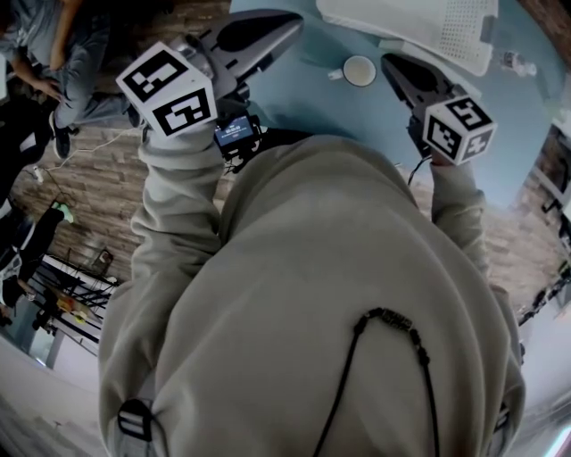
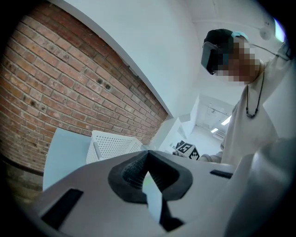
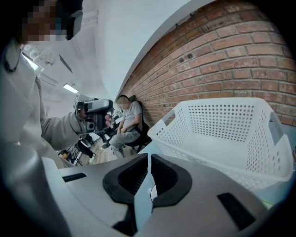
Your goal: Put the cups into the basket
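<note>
The fingers (image 2: 132,172) of the left gripper (image 2: 147,155) are pressed together at their tips with nothing between them. The right gripper (image 3: 149,158) is likewise closed and empty, only a thin slit showing between its fingers (image 3: 169,178). In the head view, 1 white cup (image 1: 359,70) stands on the light blue tabletop (image 1: 294,98) between the 2 grippers' tips, nearer the right one and touching neither. The white perforated basket (image 1: 428,27) sits just beyond the cup, in front of a brick wall (image 3: 240,55).
</note>
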`<action>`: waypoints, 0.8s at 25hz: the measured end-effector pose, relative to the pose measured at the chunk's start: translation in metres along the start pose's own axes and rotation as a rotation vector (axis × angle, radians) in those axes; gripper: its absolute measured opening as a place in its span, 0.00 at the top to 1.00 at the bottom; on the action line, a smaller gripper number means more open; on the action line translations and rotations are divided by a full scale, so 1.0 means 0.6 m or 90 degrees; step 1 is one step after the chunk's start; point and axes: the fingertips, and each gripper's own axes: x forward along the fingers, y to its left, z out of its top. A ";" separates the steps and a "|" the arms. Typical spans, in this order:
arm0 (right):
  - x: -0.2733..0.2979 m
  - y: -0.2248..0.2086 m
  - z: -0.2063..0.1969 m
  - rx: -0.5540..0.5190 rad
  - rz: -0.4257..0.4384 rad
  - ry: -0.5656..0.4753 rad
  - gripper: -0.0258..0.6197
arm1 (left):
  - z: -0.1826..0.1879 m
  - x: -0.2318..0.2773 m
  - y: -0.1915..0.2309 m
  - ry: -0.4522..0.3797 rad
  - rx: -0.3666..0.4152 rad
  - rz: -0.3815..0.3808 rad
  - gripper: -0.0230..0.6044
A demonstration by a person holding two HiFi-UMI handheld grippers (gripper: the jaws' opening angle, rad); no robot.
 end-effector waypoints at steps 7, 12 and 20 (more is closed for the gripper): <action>0.043 -0.046 -0.058 0.008 -0.008 0.052 0.84 | -0.014 0.004 0.025 0.014 -0.008 0.018 0.97; 0.046 -0.075 -0.088 0.007 -0.026 0.071 0.78 | -0.014 0.002 0.036 0.016 -0.008 0.037 0.97; 0.081 -0.100 -0.144 0.018 -0.037 0.118 0.67 | -0.044 -0.002 0.062 0.022 -0.029 0.053 0.97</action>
